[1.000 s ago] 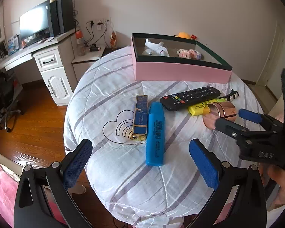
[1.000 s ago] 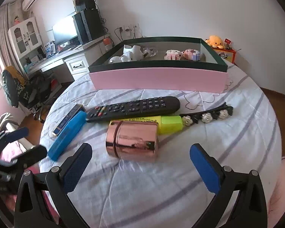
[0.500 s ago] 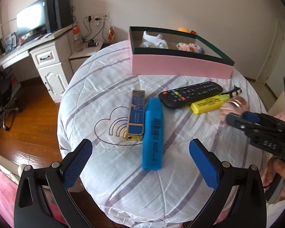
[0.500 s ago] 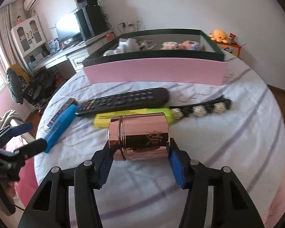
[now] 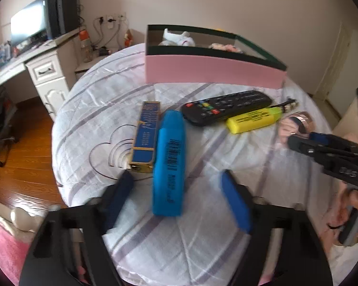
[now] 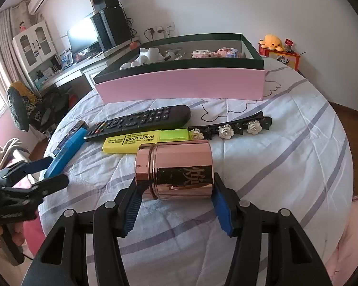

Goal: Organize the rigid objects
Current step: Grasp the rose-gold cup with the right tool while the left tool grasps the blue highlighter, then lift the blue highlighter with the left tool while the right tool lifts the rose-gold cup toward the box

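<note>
My right gripper point(image 6: 176, 205) is shut on a rose-gold metal canister point(image 6: 176, 169), which lies on its side between the pads, held at or just above the cloth. The canister also shows in the left wrist view point(image 5: 296, 124). My left gripper point(image 5: 179, 197) is blurred, its jaws part-way apart on either side of a bright blue case point(image 5: 169, 162); they do not touch it. A dark blue and gold box point(image 5: 146, 133) lies beside the case. A black remote point(image 6: 140, 121), a yellow highlighter point(image 6: 143, 139) and a black flowered hair clip point(image 6: 231, 127) lie behind the canister.
A pink box with a dark green rim point(image 6: 179, 83) stands at the back of the round, cloth-covered table point(image 6: 286, 166) and holds several small toys. A white desk with a monitor point(image 5: 31, 26) stands to the left. The floor is wooden.
My left gripper's jaws have narrowed and moved forward around the blue case. My right gripper closed on the canister half a second ago and still holds it.
</note>
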Available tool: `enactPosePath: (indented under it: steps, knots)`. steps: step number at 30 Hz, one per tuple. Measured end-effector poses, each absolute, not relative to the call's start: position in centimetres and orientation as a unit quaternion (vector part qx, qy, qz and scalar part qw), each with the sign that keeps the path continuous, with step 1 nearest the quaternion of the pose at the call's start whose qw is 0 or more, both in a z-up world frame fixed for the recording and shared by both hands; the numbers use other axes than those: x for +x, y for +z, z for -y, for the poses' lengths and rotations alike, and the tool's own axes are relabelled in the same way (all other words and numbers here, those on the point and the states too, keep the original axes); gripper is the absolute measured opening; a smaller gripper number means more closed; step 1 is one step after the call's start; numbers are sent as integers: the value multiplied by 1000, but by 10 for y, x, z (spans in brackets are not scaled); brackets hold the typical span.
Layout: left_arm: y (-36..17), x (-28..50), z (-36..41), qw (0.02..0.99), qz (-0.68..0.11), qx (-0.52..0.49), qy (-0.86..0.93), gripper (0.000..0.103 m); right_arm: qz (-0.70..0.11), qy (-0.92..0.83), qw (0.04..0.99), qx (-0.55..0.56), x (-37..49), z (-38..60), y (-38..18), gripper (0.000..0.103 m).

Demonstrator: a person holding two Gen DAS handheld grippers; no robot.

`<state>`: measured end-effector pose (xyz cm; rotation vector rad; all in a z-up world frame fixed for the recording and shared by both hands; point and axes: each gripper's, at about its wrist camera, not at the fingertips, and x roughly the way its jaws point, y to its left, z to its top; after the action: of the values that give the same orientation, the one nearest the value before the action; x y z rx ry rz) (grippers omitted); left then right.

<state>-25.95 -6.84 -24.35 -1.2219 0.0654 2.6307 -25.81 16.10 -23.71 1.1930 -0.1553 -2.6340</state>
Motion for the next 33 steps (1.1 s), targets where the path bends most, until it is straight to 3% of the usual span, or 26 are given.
enactPosePath:
  steps: [1, 3, 5, 16, 20, 26, 28, 29, 33]
  knots:
    - [-243, -259, 68, 117, -27, -416, 901, 55, 53, -902, 124, 409, -258, -161, -237, 56]
    - [-241, -259, 67, 128, -27, -418, 899, 32, 51, -902, 125, 410, -258, -162, -237, 56]
    - [-240, -258, 64, 137, -24, -421, 896, 27, 51, -902, 124, 410, -256, -164, -237, 56]
    - [-242, -247, 31, 164, -49, -419, 892, 28, 40, -908, 99, 405, -240, -185, -236, 56]
    - [-243, -255, 28, 156, -44, -415, 895, 33, 46, -911, 97, 398, -241, -187, -238, 56]
    - [-248, -258, 19, 175, -41, -412, 893, 65, 54, -913, 95, 393, -243, -188, -238, 56]
    - [-249, -256, 14, 169, -58, -410, 895, 66, 57, -913, 94, 392, -243, -188, -238, 56]
    - [-248, -255, 15, 166, -54, -409, 896, 63, 56, -913, 93, 392, -244, -188, -238, 56]
    - [-247, -256, 26, 146, -37, -400, 904, 33, 56, -914, 92, 391, -245, -187, -238, 56]
